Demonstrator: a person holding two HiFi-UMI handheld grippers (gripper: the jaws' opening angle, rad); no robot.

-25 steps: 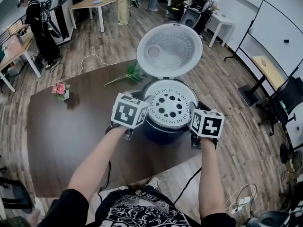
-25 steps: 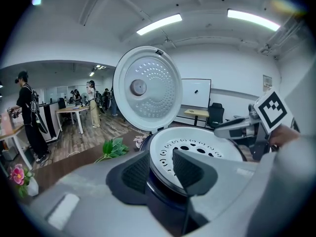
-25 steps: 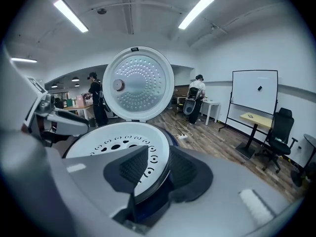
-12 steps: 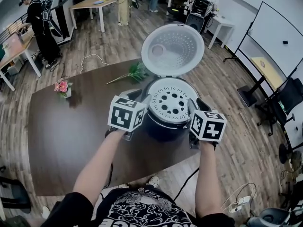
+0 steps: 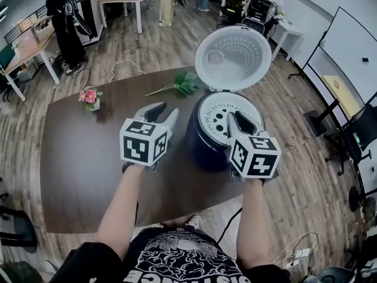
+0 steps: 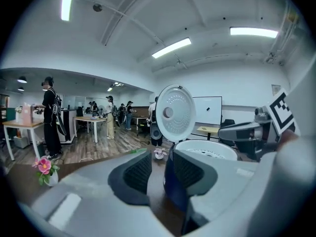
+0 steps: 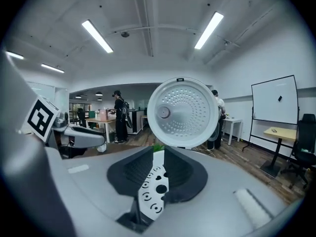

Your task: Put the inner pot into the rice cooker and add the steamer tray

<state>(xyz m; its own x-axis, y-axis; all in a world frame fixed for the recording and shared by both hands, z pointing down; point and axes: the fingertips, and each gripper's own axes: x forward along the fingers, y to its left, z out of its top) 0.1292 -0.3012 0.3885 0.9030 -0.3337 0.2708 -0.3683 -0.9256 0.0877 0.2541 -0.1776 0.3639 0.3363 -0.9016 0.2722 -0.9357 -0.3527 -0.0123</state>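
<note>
Bright, even light from ceiling strips (image 7: 98, 36) high above the fingers (image 7: 131, 169); fisheye bending at edges; fingers themselves soft.

- Head view: inner pot out of sight beneath the steamer tray (image 5: 215, 115).
- The 3-to-4 o'clock side of the tray and of the rice cooker (image 5: 203, 145) is covered by the right gripper (image 5: 237, 118). Its jaws are closing with nothing pinched between them.
- Person's shirt (image 5: 177, 261) cut off at the 6 o'clock edge.
- Bystander (image 5: 62, 16) toward 11 o'clock too small for detail.
- Right gripper view: tray shows only as a sliver through the jaw gap; cooker body hidden.
- Left gripper view: cooker body mostly behind the jaw at 3 o'clock.
</note>
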